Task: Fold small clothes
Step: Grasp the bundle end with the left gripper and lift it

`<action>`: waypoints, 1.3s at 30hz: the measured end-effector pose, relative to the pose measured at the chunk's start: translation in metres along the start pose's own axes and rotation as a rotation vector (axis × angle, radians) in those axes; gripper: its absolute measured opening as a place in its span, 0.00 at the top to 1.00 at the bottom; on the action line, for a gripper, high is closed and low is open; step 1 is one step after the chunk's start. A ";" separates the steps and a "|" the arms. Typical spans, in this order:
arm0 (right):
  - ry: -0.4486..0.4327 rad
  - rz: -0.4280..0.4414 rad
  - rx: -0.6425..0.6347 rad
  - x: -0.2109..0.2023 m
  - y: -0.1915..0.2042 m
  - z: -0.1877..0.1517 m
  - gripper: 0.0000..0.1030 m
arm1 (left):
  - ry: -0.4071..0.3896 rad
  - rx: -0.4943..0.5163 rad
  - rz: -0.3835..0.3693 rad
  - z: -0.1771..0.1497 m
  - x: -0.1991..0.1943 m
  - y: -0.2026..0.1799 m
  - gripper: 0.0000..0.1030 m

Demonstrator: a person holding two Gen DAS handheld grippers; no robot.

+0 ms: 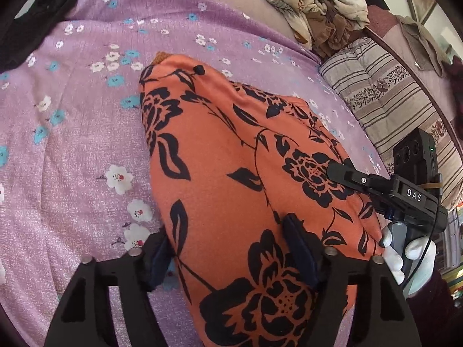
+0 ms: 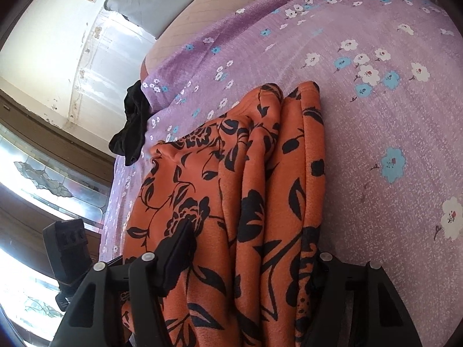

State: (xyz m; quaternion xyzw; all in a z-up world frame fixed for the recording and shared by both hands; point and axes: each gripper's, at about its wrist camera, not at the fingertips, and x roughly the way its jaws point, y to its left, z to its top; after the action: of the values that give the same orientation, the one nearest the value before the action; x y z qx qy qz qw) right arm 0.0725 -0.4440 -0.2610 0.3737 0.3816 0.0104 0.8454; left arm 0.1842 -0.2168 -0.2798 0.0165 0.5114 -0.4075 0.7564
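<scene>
Mid-fold: orange floral garment (image 1: 246, 173) lies bunched mid-bed on the purple sheet (image 1: 86, 144).
Left gripper (image 1: 231, 254) and right gripper (image 2: 246, 263) both straddle its cloth, jaws apart; whether they pinch is unclear. Next, I judge: clamp, lift, fold over.

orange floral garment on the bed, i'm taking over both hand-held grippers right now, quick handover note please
Left hand-held gripper: jaws astride the near edge of the orange floral garment; whether the pads pinch it cannot be told.
Right hand-held gripper: jaws around bunched folds of the same garment, grip also unclear; a white-gloved hand carries it.
Where things are: the garment lies on the purple floral bedsheet. A black garment sits at the sheet's edge; a beige patterned cloth heap lies beyond the sheet.
Done: the orange garment is partly gathered into lengthwise pleats.
Left: flatten it, finish the fold, then probably the other pieces.
</scene>
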 end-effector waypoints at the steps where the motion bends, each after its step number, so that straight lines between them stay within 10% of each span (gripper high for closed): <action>1: -0.005 -0.012 -0.016 0.000 0.004 0.000 0.39 | -0.014 0.005 0.001 0.000 -0.003 -0.001 0.45; 9: -0.077 -0.096 -0.172 -0.007 0.043 -0.004 0.45 | -0.077 0.071 0.032 0.000 -0.025 -0.009 0.59; 25: -0.114 -0.044 -0.284 -0.006 0.104 -0.022 0.59 | -0.190 0.128 0.264 -0.004 -0.093 -0.024 0.60; 39: -0.156 0.027 -0.293 -0.031 0.136 -0.055 0.59 | -0.237 0.120 0.295 -0.029 -0.142 -0.032 0.60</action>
State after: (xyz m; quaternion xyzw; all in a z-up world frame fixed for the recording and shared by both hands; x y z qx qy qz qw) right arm 0.0505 -0.3214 -0.1777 0.2511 0.3040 0.0485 0.9177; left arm 0.1210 -0.1401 -0.1692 0.0884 0.3854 -0.3212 0.8605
